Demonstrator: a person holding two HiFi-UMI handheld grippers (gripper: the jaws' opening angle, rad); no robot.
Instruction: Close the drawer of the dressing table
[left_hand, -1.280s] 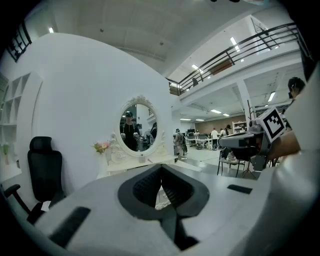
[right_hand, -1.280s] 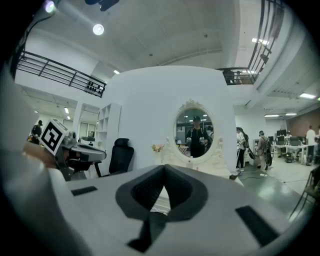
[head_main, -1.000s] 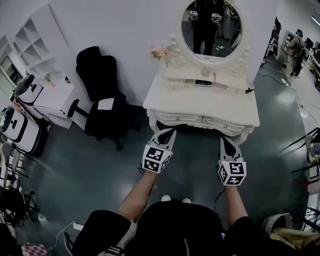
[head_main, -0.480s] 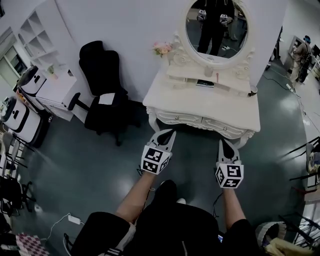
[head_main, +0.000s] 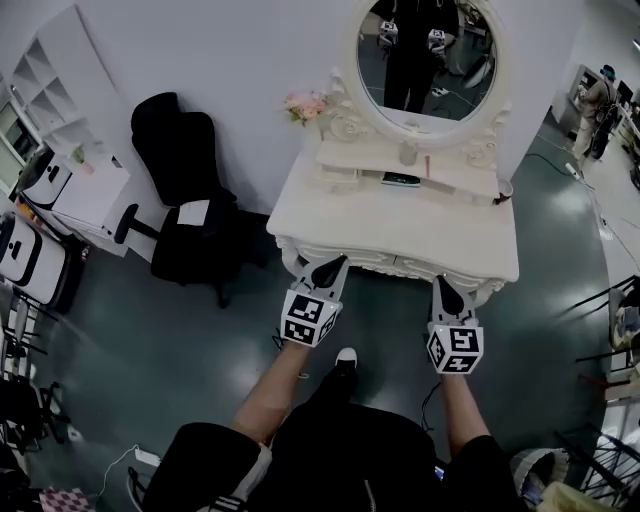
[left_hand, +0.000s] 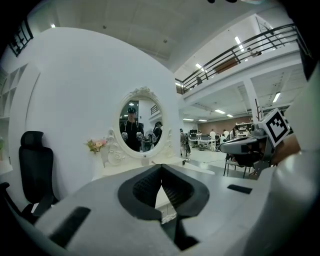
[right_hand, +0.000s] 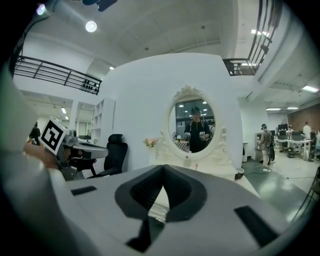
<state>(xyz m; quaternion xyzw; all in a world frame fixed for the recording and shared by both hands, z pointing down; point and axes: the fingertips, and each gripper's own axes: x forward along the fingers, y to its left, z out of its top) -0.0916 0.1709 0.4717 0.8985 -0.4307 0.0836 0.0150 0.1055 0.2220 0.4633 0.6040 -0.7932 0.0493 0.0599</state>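
The white dressing table (head_main: 400, 235) stands against the wall, under an oval mirror (head_main: 425, 55). Its carved drawer front (head_main: 385, 266) shows as a narrow band below the table's top edge. My left gripper (head_main: 335, 262) is shut and empty, with its tip at the left part of that front. Shut and empty too, the right gripper (head_main: 441, 282) has its tip at the right part. In the left gripper view the closed pads (left_hand: 161, 168) point at the table, with the right gripper (left_hand: 245, 145) alongside. The right gripper view shows its closed pads (right_hand: 162, 169) just before the carved table edge.
A black office chair (head_main: 185, 190) stands left of the table. White shelving (head_main: 60, 90) and white cases line the left wall. Pink flowers (head_main: 305, 103) and a dark flat object (head_main: 400, 179) sit on the table's raised shelf. My shoe (head_main: 345, 357) is on the dark floor.
Both grippers have moved forward to the table front, still shut. Less of the drawer front shows below the top edge than before. One foot has stepped forward.
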